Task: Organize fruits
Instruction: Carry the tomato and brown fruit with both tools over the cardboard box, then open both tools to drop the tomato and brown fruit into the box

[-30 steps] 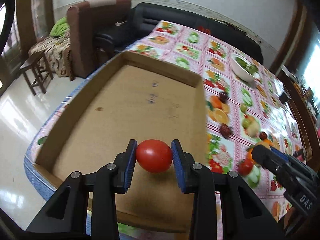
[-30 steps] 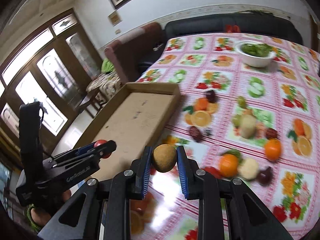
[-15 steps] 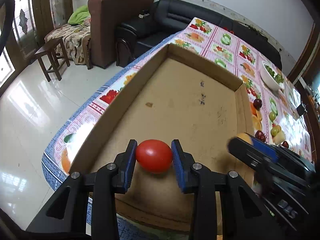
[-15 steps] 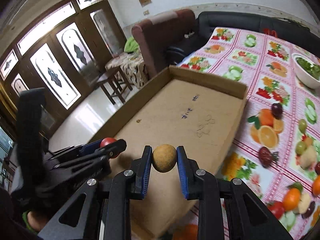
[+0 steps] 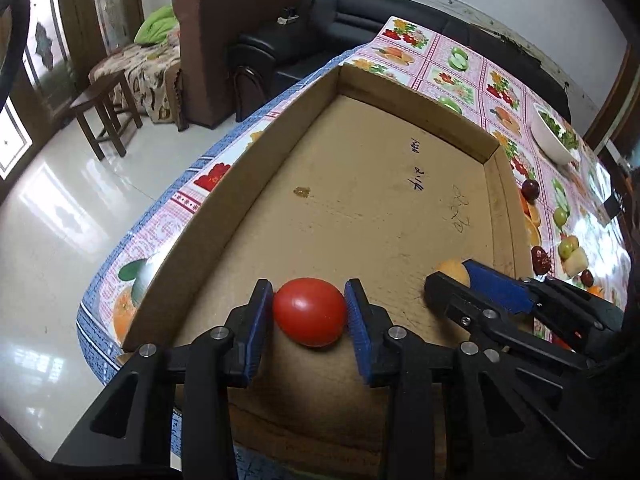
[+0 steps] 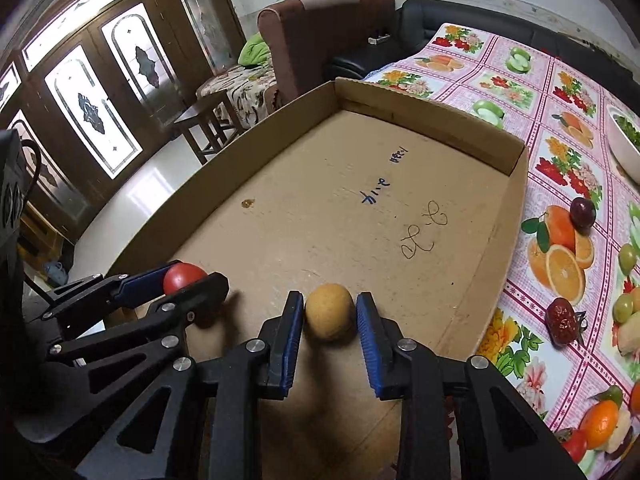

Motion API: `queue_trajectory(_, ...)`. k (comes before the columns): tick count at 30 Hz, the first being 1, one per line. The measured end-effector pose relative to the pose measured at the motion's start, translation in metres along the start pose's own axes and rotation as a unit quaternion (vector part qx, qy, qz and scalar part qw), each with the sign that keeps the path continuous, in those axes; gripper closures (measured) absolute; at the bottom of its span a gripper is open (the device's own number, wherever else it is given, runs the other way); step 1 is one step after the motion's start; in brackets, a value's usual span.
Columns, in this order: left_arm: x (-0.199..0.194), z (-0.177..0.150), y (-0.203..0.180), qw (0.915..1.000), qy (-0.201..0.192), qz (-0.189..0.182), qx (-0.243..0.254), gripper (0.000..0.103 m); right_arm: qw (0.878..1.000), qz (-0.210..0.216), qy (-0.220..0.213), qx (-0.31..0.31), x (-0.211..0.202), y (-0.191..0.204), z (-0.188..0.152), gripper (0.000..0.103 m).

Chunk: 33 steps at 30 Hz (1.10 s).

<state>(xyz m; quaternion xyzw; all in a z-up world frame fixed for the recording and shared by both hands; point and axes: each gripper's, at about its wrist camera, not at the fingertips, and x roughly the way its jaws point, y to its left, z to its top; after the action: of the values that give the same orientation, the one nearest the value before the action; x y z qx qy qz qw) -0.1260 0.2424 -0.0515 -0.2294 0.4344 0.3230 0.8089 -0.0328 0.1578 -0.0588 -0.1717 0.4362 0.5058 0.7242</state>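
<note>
A shallow cardboard box (image 5: pixel 360 184) lies on the fruit-print tablecloth. At its near end a red tomato (image 5: pixel 310 312) sits low on the floor between the blue pads of my left gripper (image 5: pixel 309 286). Those jaws are opening, and the pads still touch the tomato's sides. To its right, a round yellow-brown fruit (image 6: pixel 329 312) rests on the box floor (image 6: pixel 340 216) inside my right gripper (image 6: pixel 330 298). Its jaws are opening too, with a thin gap showing at each pad. Each wrist view shows the other gripper: the right gripper (image 5: pixel 451 276) and the left gripper (image 6: pixel 196 276).
Loose fruit lies on the cloth right of the box: a dark plum (image 6: pixel 582 210), a red date (image 6: pixel 562 320), green grapes, oranges (image 6: pixel 598 424). A white bowl of greens (image 5: pixel 554 136) stands far right. The table edge, stool and armchair (image 5: pixel 224 40) are left of the box.
Both grippers came down to the box's near end, the right one swinging left from over the tablecloth. The right jaws now stand slightly wider around the fruit.
</note>
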Motion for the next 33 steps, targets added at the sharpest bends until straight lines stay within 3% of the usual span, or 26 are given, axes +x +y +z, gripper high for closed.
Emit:
queue_trajectory(3, -0.005, 0.000, 0.000, 0.9999, -0.008, 0.010, -0.002, 0.064, 1.000, -0.005, -0.013, -0.002, -0.007, -0.001, 0.001, 0.060)
queue_trajectory(6, -0.010, -0.001, -0.001, 0.9999, -0.013, 0.007, -0.003, 0.056, 1.000, 0.002, -0.029, 0.004, -0.019, -0.005, 0.001, 0.052)
queue_trajectory(9, -0.013, -0.002, -0.006, 0.9999, -0.012, 0.006, 0.002, 0.055, 0.999, 0.005, -0.045, 0.011, -0.032, -0.011, 0.004, 0.046)
queue_trajectory(22, -0.032, -0.006, -0.031, 0.9994, -0.025, -0.003, 0.022, 0.054, 0.994, 0.006, -0.095, 0.051, -0.092, -0.044, -0.017, 0.043)
queue_trajectory(33, -0.047, -0.019, -0.086, 0.9959, -0.030, -0.039, 0.075, 0.054, 0.980, -0.073, -0.124, 0.140, -0.147, -0.120, -0.070, 0.039)
